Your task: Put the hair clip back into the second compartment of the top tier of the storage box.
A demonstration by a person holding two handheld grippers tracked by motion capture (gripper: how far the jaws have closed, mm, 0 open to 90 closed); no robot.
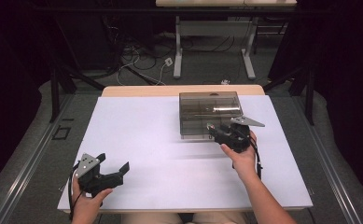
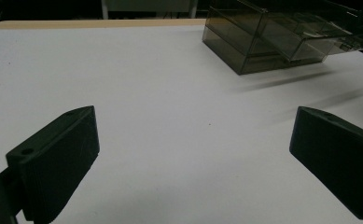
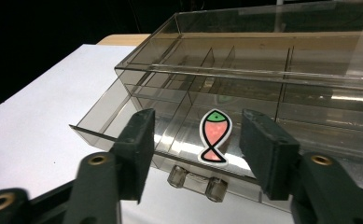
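**Drawer out, fish sticker lying in it, right jaws parted above**

Sticker (image 3: 214,136): one, fish-shaped, pink with a green head, lying flat in the pulled-out drawer (image 3: 123,122) of the box (image 1: 210,113). It sits just behind the drawer's front wall, above the clear handle (image 3: 197,182).

Box: one, smoky clear plastic, on the far right part of the white table (image 1: 160,140). One drawer is out toward the person; its dividers make several compartments, and I cannot tell how many.

Right gripper (image 3: 195,140): at the drawer front, jaws apart, one on each side of the sticker. The pads touch nothing that I can see.

Left gripper (image 1: 116,170): near the table's near left corner, well apart from the box, jaws wide apart, nothing between them.

Step, as I judge it: the sticker looks just placed in the drawer, or about to be picked; the pictures do not settle which. If placed, the next move calls for the gripper to back off, then close the drawer by the handle with a straight push, so that the box does not slide.

Count: two grippers, one box, one open drawer, one sticker.
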